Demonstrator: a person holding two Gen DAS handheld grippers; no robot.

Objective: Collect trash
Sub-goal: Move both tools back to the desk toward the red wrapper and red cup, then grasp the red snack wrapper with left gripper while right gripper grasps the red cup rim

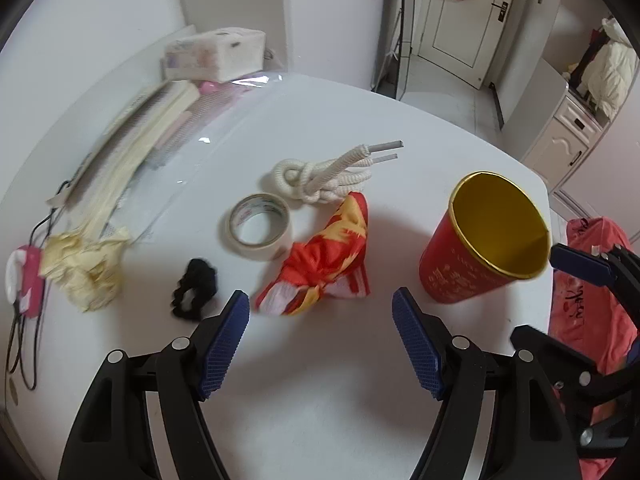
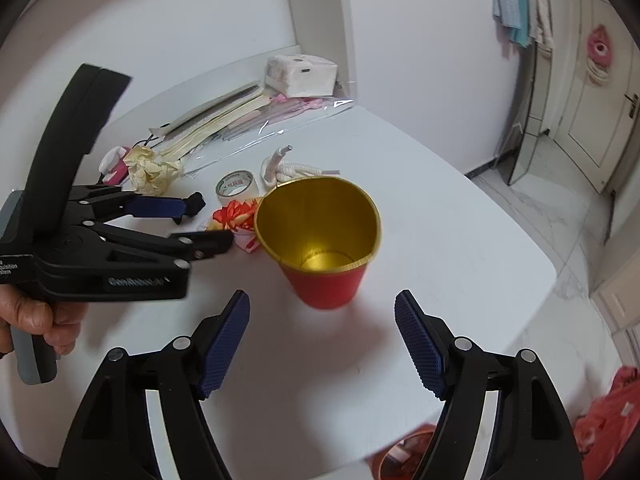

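Note:
A crumpled red and yellow wrapper point(image 1: 320, 264) lies on the white table point(image 1: 320, 380), just ahead of my open, empty left gripper point(image 1: 320, 312). It also shows in the right wrist view point(image 2: 236, 216). A red canister with a gold inside point(image 1: 484, 240) stands open and upright to its right, seen too in the right wrist view point(image 2: 320, 240). My right gripper point(image 2: 322, 312) is open and empty just short of the canister. A black scrunchie point(image 1: 196, 286), a tape roll point(image 1: 260, 226), a knotted white rope point(image 1: 324, 178) and a crumpled yellow paper point(image 1: 84, 268) lie around.
Papers and a plastic sleeve point(image 1: 160, 128) and a tissue pack point(image 1: 216, 54) sit at the table's far left. A pink device with cables point(image 1: 28, 276) lies at the left edge. A red bag point(image 1: 588, 300) hangs off the table's right side.

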